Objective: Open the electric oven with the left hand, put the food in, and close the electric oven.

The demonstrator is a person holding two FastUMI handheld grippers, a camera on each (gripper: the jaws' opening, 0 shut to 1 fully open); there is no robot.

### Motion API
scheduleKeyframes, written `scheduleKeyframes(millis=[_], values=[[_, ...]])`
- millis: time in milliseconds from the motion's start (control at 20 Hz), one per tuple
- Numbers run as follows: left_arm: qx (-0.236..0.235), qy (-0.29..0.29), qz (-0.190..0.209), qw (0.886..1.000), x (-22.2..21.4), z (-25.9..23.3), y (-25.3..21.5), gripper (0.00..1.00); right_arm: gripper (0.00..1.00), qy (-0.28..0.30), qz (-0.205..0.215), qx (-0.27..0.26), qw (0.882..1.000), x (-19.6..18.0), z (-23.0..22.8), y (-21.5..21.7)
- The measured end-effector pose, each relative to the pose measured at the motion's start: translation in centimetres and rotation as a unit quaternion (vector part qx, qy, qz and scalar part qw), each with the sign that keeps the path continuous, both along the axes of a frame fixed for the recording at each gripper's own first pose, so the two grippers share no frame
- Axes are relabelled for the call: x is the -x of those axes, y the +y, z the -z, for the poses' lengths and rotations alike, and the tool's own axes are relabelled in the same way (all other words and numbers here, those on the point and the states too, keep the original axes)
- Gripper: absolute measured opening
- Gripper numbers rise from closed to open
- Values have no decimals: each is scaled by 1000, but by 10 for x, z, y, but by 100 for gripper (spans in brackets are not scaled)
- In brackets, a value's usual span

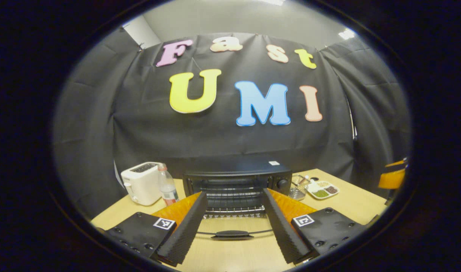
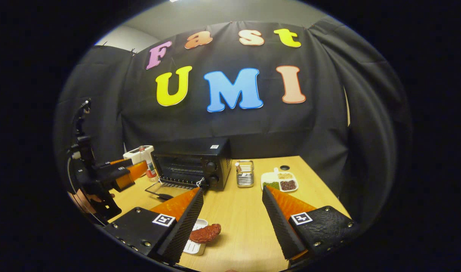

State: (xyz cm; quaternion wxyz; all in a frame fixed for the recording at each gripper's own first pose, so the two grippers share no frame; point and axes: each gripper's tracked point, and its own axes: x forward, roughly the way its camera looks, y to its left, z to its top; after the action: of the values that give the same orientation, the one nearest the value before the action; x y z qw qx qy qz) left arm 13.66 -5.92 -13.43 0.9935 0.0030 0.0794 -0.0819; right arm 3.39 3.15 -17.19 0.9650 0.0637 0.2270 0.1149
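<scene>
The black electric oven (image 1: 238, 175) stands at the back of the wooden table, its glass door (image 1: 234, 226) folded down flat with the handle toward me. My left gripper (image 1: 235, 193) is open just in front of the door, a little above it, with nothing between its fingers. In the right gripper view the oven (image 2: 194, 162) is at the middle left with its door (image 2: 166, 189) down. A reddish-brown piece of food (image 2: 204, 233) lies on a small white tray (image 2: 194, 245) beside the left finger of my open right gripper (image 2: 233, 190). The left gripper (image 2: 134, 170) hovers by the oven door.
A white toaster (image 1: 141, 182) and a clear bottle (image 1: 167, 185) stand left of the oven. On its right are a small metal holder (image 2: 245, 173) and a white divided dish (image 2: 279, 181) of beans. Bare tabletop lies between the oven and the food.
</scene>
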Motion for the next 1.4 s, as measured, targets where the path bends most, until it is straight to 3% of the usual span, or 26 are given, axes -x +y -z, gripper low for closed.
scheduleKeyframes(millis=[350, 700, 900, 1000, 1100, 1150, 1200, 1250, 1300, 1400], values=[[-5, -44, -49, 998, 67, -66, 23, 100, 96, 114, -42, -84, 989, 8, 71, 21], [-11, -41, -73, 996, 108, -72, 45, 100, 94, 223, -28, -167, 960, 17, 120, 41], [-7, -31, -76, 997, 109, -63, 51, 100, 90, 286, -32, -210, 934, 29, 142, 60], [-5, -29, -74, 997, 106, -61, 54, 100, 77, 310, -34, -234, 921, 35, 148, 70], [-10, -20, -71, 997, 104, -52, 57, 100, 77, 328, -28, -248, 911, 37, 154, 75], [-11, -15, -71, 997, 104, -48, 60, 97, 72, 331, -10, -246, 911, 35, 160, 70], [-10, -12, -73, 997, 104, -45, 63, 98, 36, 334, -5, -262, 905, 34, 156, 74], [-8, -10, -74, 997, 103, -44, 66, 98, 34, 341, -8, -277, 898, 36, 155, 80], [-7, -8, -76, 997, 103, -42, 68, 100, 34, 338, -12, -276, 900, 36, 152, 75], [-6, -5, -75, 997, 99, -38, 73, 100, 16, 331, 13, -296, 896, 23, 152, 80]])
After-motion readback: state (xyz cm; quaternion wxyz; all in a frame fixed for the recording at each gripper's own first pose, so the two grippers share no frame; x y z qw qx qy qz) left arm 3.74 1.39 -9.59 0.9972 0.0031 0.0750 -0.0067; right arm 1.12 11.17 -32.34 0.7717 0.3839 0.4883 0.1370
